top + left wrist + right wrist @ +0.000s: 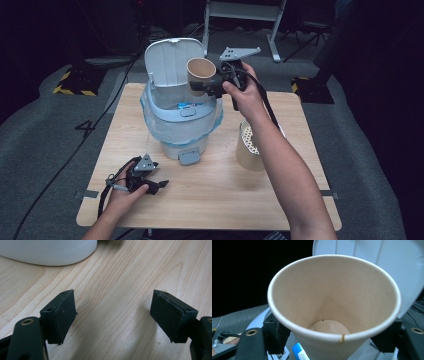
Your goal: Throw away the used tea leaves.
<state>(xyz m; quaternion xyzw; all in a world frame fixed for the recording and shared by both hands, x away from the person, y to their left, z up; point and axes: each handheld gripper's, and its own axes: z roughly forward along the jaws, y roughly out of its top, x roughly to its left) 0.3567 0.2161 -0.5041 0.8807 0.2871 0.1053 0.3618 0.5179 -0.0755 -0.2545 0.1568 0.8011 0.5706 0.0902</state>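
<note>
A brown paper cup [200, 73] [334, 302] is held above the open white bin [182, 117], with my right gripper [212, 86] [332, 337] shut on its sides. The cup looks empty inside and tilts toward the camera. The bin's lid [172, 60] [374, 262] stands up behind the cup. A blue-and-white scrap [186, 105] [300, 353] lies inside the bin. My left gripper [159, 185] [113, 317] rests low over the table near the front left, open, with nothing between its pads [63, 315].
A blue liner bag [150, 112] hangs around the bin's rim. A second tan cup or container [249, 147] stands on the wooden table [210, 200] right of the bin, partly behind the right forearm. The bin's white base [47, 251] lies ahead of the left gripper.
</note>
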